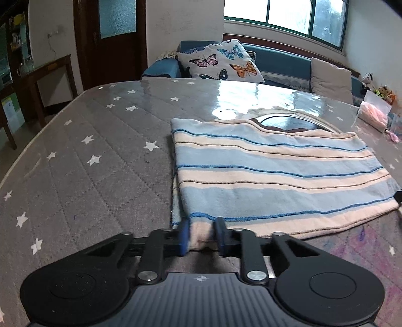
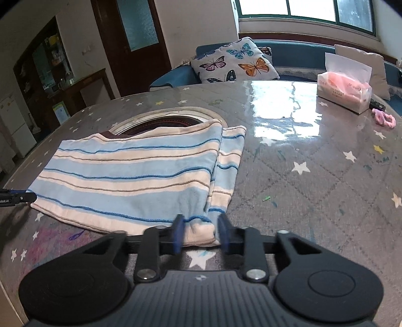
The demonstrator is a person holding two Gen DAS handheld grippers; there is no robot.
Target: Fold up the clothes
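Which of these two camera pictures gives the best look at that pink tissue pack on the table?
The right wrist view: the tissue pack stands whole and sharp on the table, with a white sheet sticking up. The left wrist view catches it only at the right edge, small, warped and partly cut off.

**Daylight from the window, glare on the table**

Both views are lit by a bright, blown-out window [image 1: 286, 17] at the back. Strong white glare is thrown across the glossy table cover [image 2: 284, 113]. The left side of the room is left dim. Straight lines are bowed by fisheye distortion, corners are darkened, and the blue fingertips [image 2: 178, 232] are smeared by blur.
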